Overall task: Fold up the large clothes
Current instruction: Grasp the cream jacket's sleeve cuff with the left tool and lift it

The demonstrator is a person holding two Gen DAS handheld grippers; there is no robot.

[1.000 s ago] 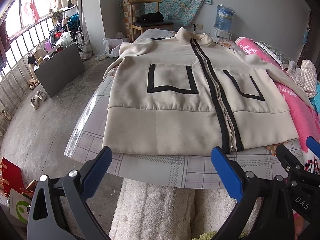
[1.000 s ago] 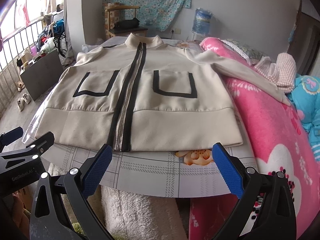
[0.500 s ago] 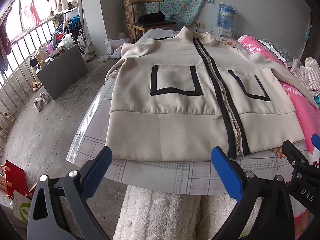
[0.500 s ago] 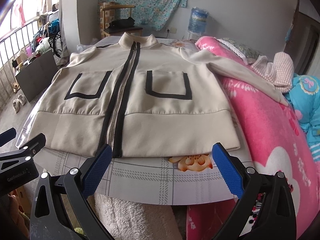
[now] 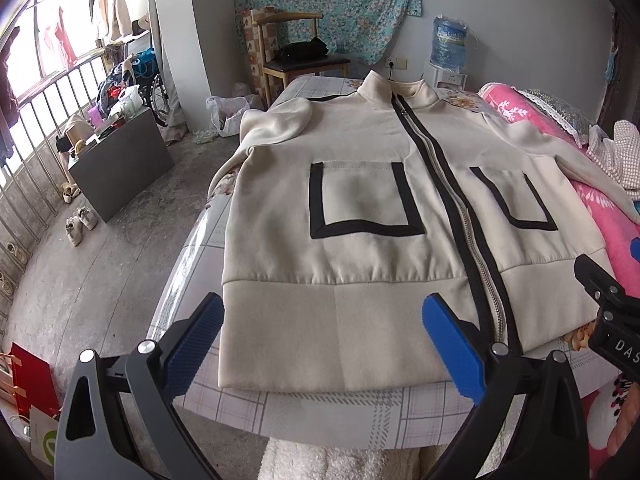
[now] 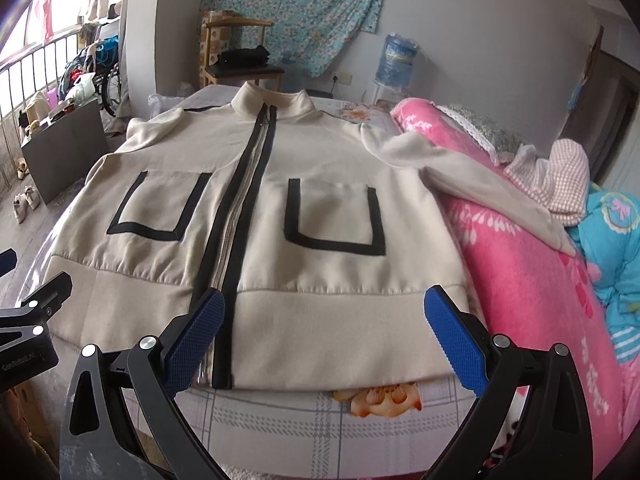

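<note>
A cream zip jacket (image 5: 360, 216) (image 6: 304, 216) with black-trimmed pockets lies flat, front up, collar at the far end, on a checked tabletop (image 5: 320, 416) (image 6: 280, 420). Its right sleeve (image 6: 480, 184) drapes onto a pink blanket. My left gripper (image 5: 324, 344) hovers open over the left half of the hem, nothing between its blue pads. My right gripper (image 6: 324, 340) hovers open over the right half of the hem beside the zip, also holding nothing. Each gripper shows at the edge of the other's view.
The pink blanket (image 6: 540, 280) and a checked cloth (image 6: 560, 176) lie to the right. A wooden chair (image 5: 300, 60) and water jug (image 5: 450, 44) stand beyond the table. A grey cabinet (image 5: 116, 168) and shoes (image 5: 80, 220) are on the floor at left. A white fluffy rug (image 5: 320, 460) lies below the near edge.
Both grippers have moved forward toward the jacket, from the table's near edge to over the hem. They stay open. The jacket has not moved.
</note>
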